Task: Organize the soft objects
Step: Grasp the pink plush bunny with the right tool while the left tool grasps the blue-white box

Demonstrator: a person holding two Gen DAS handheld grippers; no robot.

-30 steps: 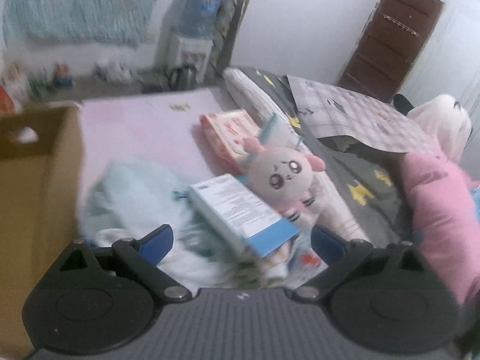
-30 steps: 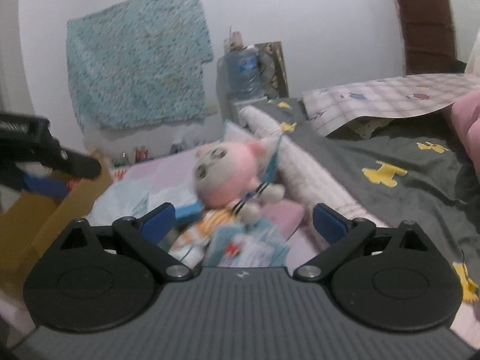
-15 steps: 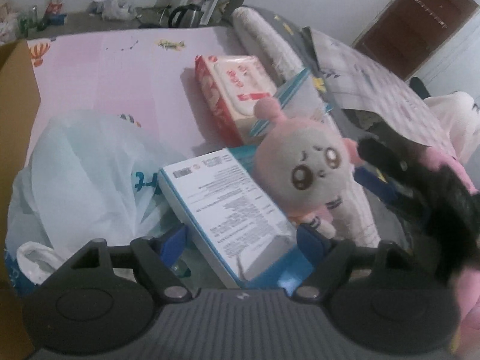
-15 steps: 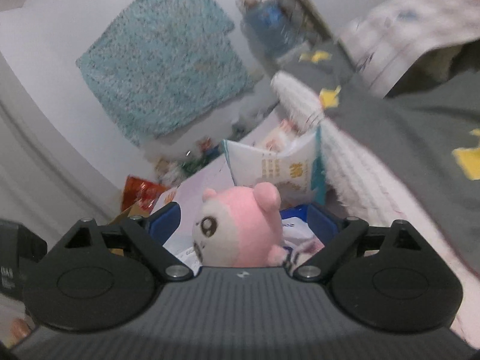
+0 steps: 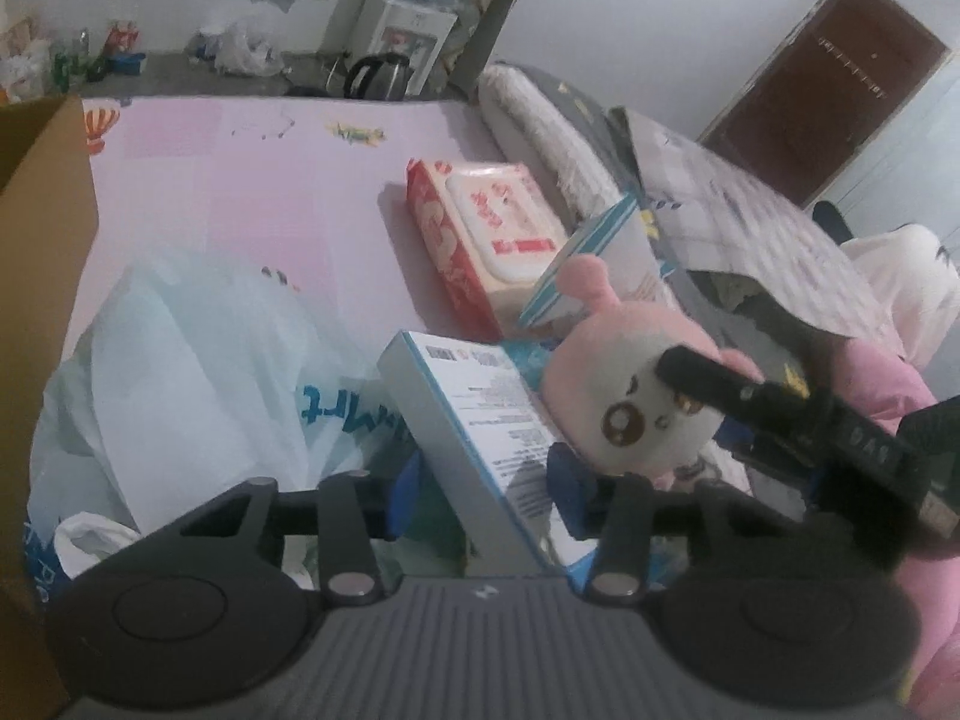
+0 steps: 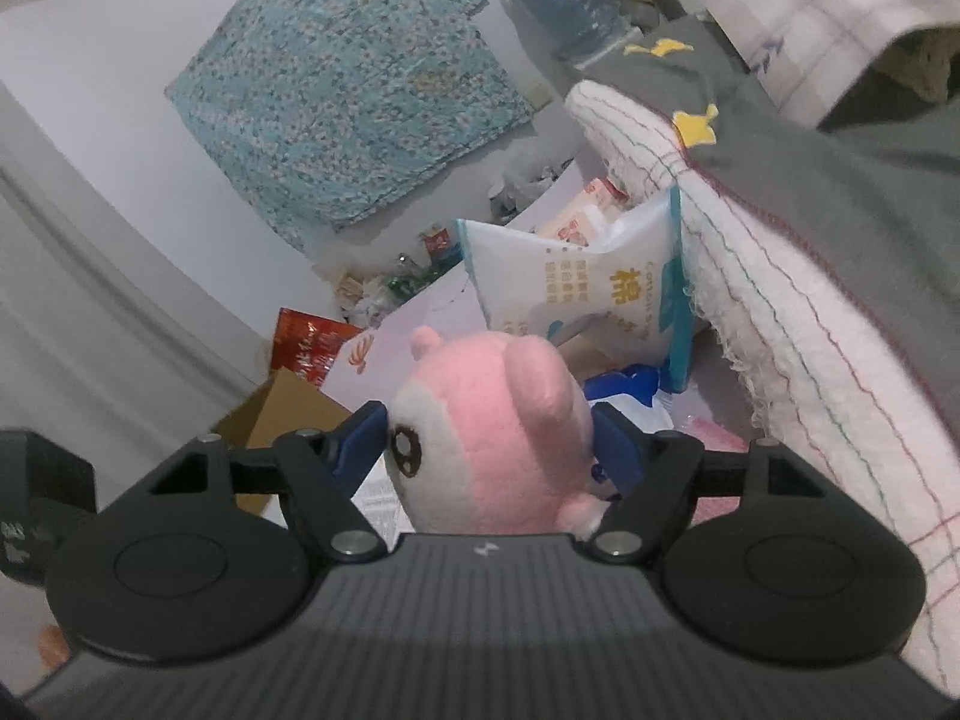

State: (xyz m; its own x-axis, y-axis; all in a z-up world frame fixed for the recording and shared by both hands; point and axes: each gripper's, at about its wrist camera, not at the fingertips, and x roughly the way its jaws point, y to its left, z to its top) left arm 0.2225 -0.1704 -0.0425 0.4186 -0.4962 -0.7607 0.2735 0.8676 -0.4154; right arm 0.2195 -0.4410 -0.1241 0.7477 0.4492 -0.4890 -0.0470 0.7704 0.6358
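Left tongs (image 5: 483,483): clenched on the blue-edged box (image 5: 480,420), near centre.
Right tongs (image 6: 489,444): clenched on the pink plush toy (image 6: 498,438).
Plush toy (image 5: 642,408): right of the box, touching it.
Wipes pack (image 5: 486,228): farther back on the pink mat (image 5: 240,180).

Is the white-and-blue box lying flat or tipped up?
Tipped up. The white-and-blue box stands on a long edge, its printed face slanting upward, between the left gripper jaws and beside the pink plush toy.

The right gripper (image 6: 489,441) clamps its blue-padded fingers (image 6: 360,441) against both sides of a pink-and-white plush toy's head (image 6: 492,438), with a white-and-blue plastic pack of cotton tissues (image 6: 582,288) leaning behind it against a white quilted mattress edge (image 6: 798,324).
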